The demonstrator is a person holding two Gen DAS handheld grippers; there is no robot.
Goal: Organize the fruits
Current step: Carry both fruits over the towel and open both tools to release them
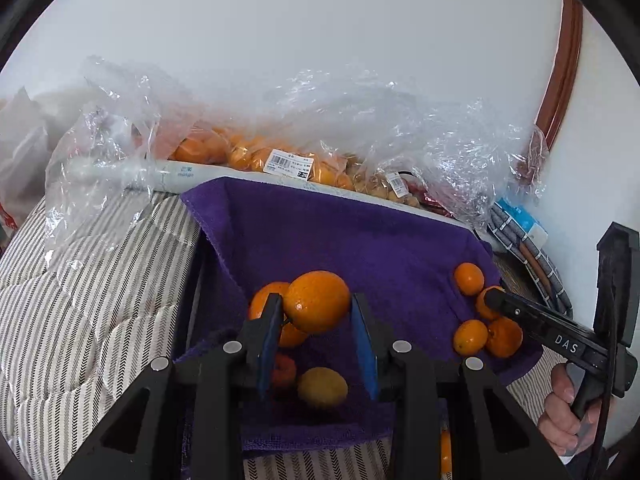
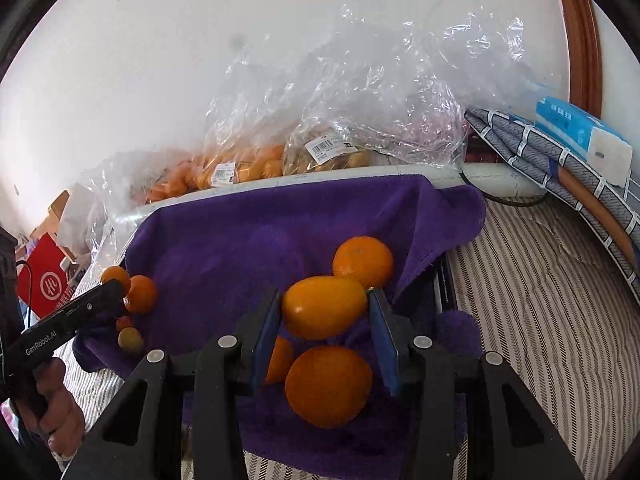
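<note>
Bare purple towel (image 1: 340, 236) lies open mid-basin — fruit clusters crowd both ends: oranges (image 1: 486, 320) right, a yellow fruit (image 1: 322, 386) and orange (image 1: 266, 300) left. Plastic bags (image 1: 320, 128) wall off the far edge.

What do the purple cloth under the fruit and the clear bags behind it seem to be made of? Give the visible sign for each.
Purple cloth: seemingly terry or microfibre towelling; matte, with fuzzy nap and soft folds at its edges.
Clear bags: thin plastic film, glossy; they crinkle, catch white glare, and show the oranges inside, with printed barcode labels stuck on.
</note>
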